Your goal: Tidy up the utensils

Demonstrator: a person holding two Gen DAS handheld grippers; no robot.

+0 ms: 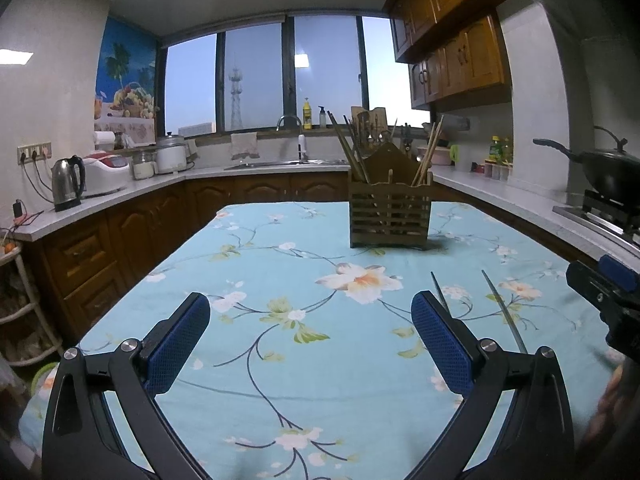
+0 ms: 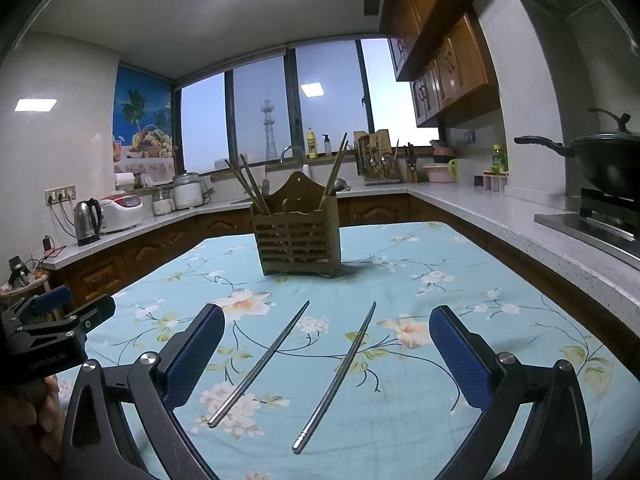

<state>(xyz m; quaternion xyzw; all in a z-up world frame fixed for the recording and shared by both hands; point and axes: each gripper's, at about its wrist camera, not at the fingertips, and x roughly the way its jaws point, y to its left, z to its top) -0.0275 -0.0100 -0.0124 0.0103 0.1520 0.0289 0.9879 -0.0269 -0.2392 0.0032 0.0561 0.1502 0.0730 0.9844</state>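
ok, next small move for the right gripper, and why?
Probably lower the right gripper onto the nearer chopstick and close. Both jaws stand wide open and empty, the two metal chopsticks lie loose on the cloth between them, and the holder behind stands waiting. The left gripper is also open, over bare cloth.

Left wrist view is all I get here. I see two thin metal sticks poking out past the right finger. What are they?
Observer: A pair of metal chopsticks, lying whole on the floral tablecloth, tips toward the wooden holder.
Operator: Do they touch?
Observer: No, they lie apart, side by side.
Operator: Is the other claw holding one?
Observer: No. The right claw is open, both chopsticks lying between its fingers, ungripped.
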